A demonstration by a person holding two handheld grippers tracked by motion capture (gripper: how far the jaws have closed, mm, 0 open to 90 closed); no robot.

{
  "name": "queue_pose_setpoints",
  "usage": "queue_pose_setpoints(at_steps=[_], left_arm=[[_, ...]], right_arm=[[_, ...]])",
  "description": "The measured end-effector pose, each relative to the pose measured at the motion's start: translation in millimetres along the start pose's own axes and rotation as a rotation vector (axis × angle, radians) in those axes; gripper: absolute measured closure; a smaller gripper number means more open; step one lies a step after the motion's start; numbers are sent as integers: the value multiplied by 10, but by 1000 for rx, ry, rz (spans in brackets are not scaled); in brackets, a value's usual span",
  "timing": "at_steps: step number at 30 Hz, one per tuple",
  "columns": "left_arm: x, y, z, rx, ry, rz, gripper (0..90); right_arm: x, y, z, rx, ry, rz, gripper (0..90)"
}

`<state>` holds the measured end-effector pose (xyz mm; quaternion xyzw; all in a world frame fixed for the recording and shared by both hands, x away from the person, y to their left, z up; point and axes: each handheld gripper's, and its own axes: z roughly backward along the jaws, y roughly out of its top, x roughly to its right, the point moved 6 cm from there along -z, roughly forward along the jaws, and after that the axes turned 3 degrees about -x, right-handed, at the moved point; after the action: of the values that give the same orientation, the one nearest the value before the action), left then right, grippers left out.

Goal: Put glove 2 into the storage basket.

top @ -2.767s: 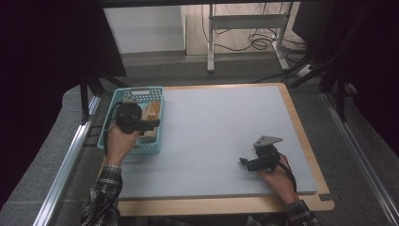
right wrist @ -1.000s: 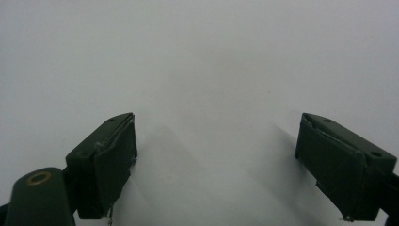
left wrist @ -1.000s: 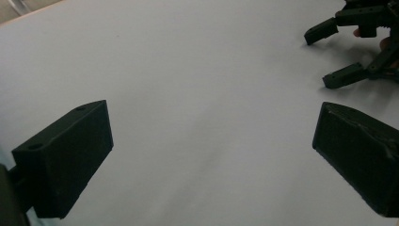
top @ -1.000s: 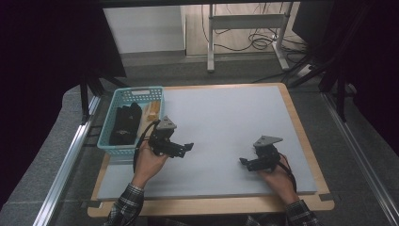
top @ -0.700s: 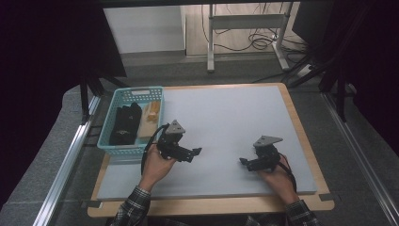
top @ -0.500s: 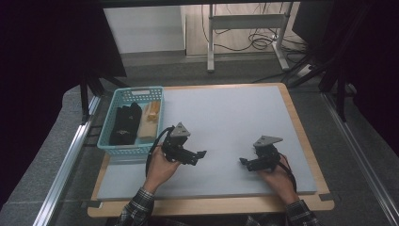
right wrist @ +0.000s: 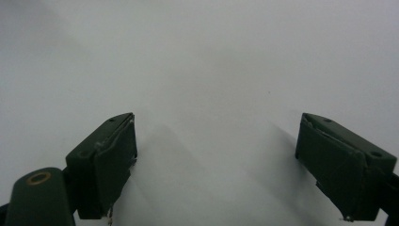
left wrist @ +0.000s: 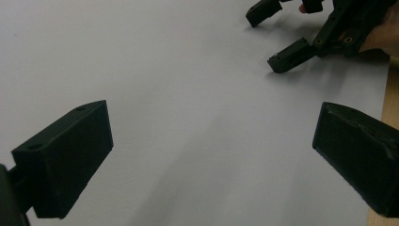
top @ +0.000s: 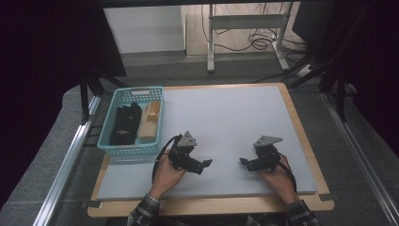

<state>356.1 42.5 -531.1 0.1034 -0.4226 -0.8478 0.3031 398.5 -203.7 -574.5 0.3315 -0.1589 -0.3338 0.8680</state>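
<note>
Grippers both low over the near part of the grey table mat point(top: 235, 113), neither holding anything. Left gripper point(top: 205, 163) sits in the person's left hand point(top: 165, 173), near the front right corner of the teal basket point(top: 109, 146) but apart from it, jaws pointing right toward the other tool. In the left gripper view its jaws stand wide apart with bare mat between them; the right gripper point(left wrist: 277, 35) shows at the top right of that view, its own jaws also spread. Right gripper point(top: 243, 162) held in the right hand point(top: 277, 175), jaws pointing left; the right gripper view shows both pads well separated, only mat between. The two grippers face each other, near but not touching. Basket stands at the mat's left edge, well back from the hands; inside it a black folded item point(top: 123, 125) lies on the left, a tan wooden-looking block point(top: 149, 118) on the right, the two side by side. Wooden table border point(top: 306, 136) visible along the right of the mat.
</note>
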Motion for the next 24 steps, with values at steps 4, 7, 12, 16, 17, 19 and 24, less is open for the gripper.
queue_pose_setpoints(at_steps=[4, 7, 12, 16, 17, 19, 24], left_arm=[[-4, -82, -63, -21, 10, -1, 0], [-7, -132, -104, -31, 13, 4, 0], [-12, -222, -172, -59, 26, 1, 0], [-9, -276, -211, -73, 27, 1, 0], [-10, -286, -219, -77, 29, -1, 0], [-3, -319, -248, -91, 30, -3, 0], [18, -360, -299, -117, 30, -13, 0]], right_arm=[[0, 0, 0, 0, 0, 0, 129], [0, 0, 0, 0, 0, 0, 129], [0, 0, 0, 0, 0, 0, 128], [-1, 0, 0, 0, 0, 0, 129], [-1, 0, 0, 0, 0, -1, 128], [-1, 0, -1, 0, 0, -1, 129], [-1, 1, -1, 0, 0, 0, 129]])
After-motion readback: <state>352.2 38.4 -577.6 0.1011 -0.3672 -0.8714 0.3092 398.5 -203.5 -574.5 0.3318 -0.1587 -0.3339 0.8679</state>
